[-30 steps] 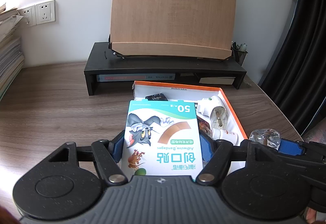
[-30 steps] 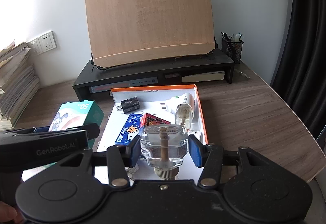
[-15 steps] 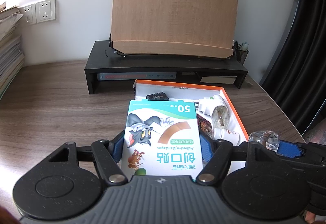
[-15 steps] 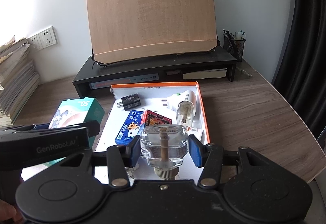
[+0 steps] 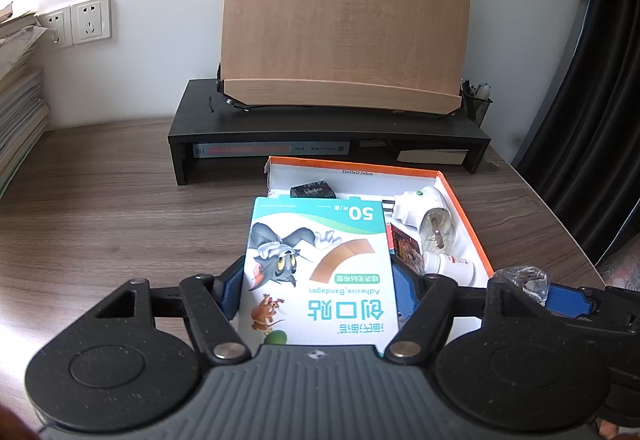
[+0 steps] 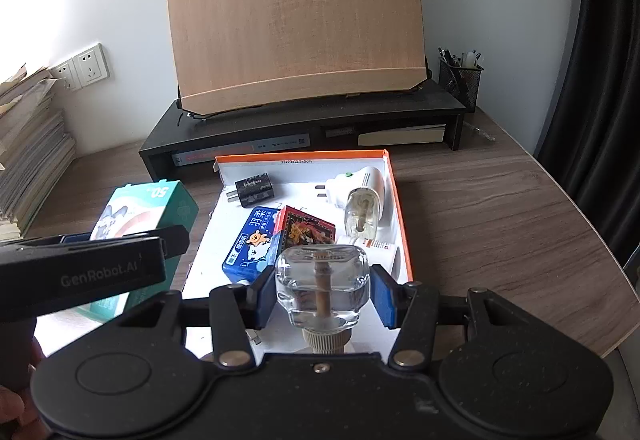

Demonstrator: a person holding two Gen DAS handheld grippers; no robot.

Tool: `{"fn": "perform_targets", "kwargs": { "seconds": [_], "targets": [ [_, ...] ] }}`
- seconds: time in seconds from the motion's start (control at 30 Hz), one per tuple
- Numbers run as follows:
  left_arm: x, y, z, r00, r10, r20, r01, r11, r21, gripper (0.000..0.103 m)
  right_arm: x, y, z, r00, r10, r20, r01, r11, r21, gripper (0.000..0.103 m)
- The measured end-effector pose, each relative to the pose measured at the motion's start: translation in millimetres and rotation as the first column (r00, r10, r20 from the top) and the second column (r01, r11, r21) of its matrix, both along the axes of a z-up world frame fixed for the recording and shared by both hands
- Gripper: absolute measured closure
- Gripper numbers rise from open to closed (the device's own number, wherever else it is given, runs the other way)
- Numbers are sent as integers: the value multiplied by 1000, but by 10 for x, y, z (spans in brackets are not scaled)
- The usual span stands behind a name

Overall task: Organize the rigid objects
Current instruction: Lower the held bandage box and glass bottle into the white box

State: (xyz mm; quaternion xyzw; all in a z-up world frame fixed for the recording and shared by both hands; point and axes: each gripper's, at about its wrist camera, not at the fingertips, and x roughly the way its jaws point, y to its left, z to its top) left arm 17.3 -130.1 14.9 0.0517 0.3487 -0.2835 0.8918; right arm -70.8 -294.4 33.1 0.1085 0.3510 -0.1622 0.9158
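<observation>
Both claws are loaded. Left gripper (image 5: 318, 292) has its blue pads pressed against the two long sides of a teal and white bandage box (image 5: 318, 272), which it holds flat with the printed cartoon face up, lifted above the near left corner of the tray (image 5: 352, 170). Seen from the right wrist, the same bandage box (image 6: 144, 216) sits just left of the tray's left wall.

Right gripper (image 6: 322, 296) is closed on a clear glass bottle (image 6: 322, 280) with a tan wick down its middle and a ribbed beige neck pointing back toward the camera. It hovers over the near end of the tray (image 6: 394, 180), a shallow white cardboard box with orange edges, lying on a wooden desk (image 6: 500, 224).

Inside the tray lie a black charger (image 6: 256, 190) near the far left corner, a white plug-in device (image 6: 360, 196) with its own glass bottle along the right wall, a blue pack (image 6: 252, 246), a red card box (image 6: 306, 234) touching it, and a small white bottle (image 6: 380, 250) on its side near the right wall.

Behind the tray stands a black shelf riser (image 6: 304, 120) carrying a tilted wooden board (image 6: 296, 20). A mesh pen holder (image 6: 460, 80) stands at its right end.
</observation>
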Motion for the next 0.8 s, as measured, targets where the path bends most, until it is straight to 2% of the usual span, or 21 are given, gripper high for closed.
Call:
{"fn": "perform_targets", "kwargs": {
  "seconds": [0.8],
  "targets": [
    [198,-64,-42,1000,-6,-11,6,1000,9,31,186,-72,-174,997,15,-77,-14,1000,23,43]
  ]
}}
